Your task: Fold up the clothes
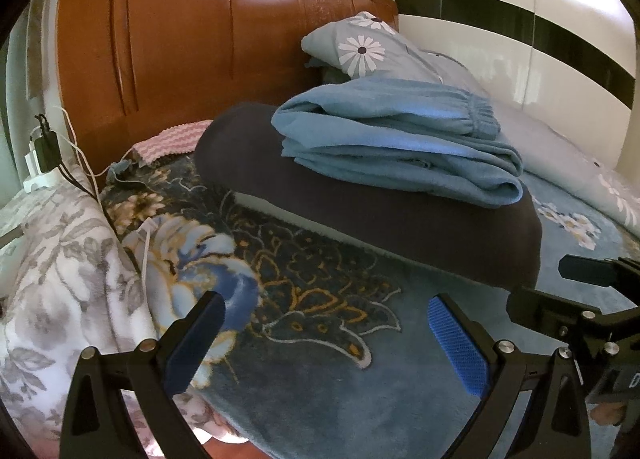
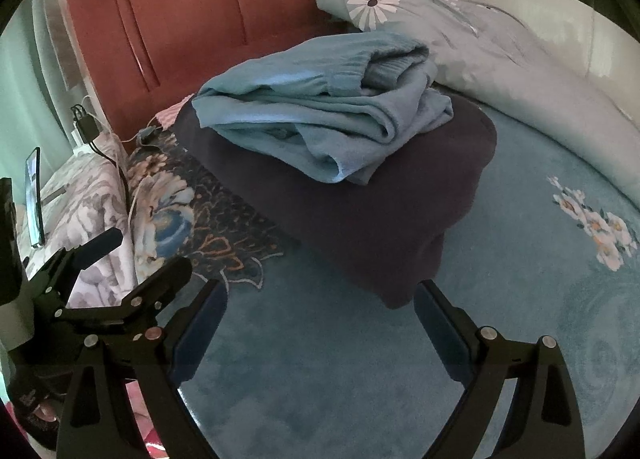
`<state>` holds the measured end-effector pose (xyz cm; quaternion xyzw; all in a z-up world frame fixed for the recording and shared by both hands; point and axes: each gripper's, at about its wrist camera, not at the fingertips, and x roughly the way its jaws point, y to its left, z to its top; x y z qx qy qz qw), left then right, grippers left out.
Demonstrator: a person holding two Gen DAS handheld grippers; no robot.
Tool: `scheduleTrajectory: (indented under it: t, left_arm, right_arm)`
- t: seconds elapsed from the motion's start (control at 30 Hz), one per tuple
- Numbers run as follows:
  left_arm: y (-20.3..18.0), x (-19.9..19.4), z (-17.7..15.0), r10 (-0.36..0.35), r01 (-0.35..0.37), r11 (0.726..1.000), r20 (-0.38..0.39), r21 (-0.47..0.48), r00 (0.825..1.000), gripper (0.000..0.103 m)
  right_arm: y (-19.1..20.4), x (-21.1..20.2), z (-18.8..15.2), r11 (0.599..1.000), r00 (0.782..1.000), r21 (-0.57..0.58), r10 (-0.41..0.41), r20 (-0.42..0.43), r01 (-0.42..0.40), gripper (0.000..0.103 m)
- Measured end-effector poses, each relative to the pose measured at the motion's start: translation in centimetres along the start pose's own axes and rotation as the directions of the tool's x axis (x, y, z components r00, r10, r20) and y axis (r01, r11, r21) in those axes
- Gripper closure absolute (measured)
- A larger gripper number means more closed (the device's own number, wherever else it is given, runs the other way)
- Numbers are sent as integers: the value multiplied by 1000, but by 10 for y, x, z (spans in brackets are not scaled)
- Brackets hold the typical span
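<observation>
A folded light-blue garment (image 1: 396, 147) was seen lying on top of a folded dark garment (image 1: 400, 235), the two stacked on the bed, ahead of both claws and a little above them in each view. The blue piece was laid in several loose layers, with an elastic cuff or waistband (image 1: 478, 115) turned to the far right of the left claw's view; whether it was trousers or a top could not be told. The dark piece beneath was wider, and its near corner (image 2: 394, 291) was placed just ahead of the right claw, close to its right finger but apart from it.

The left claw (image 1: 326, 323) was held spread, nothing between its fingers, over the patterned blue blanket (image 1: 320, 379). The right claw (image 2: 320, 311) was likewise spread and empty, just beside the left one; each was caught at the edge of the other's camera.

The folding of these two pieces was judged to be done, the moment falling between garments. No unfolded garment was seen within reach, so the next move was judged to call for another piece to be found and laid flat on the blanket short of the stack.

Beyond the stack a daisy-print quilt (image 1: 376, 51) was heaped against the wooden headboard (image 1: 200, 31), and chargers with cables (image 1: 44, 147) were seen far to the left.
</observation>
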<state>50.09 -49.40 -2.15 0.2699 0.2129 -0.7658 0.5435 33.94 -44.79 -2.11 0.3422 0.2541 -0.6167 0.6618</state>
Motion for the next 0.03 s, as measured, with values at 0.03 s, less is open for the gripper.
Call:
scheduleTrajectory:
  t: [0.03]
  left_arm:
    - [0, 0, 0, -4, 4, 1000, -1, 1, 1000, 0]
  right_arm:
    - [0, 0, 0, 1000, 1000, 0, 1, 0, -1, 8]
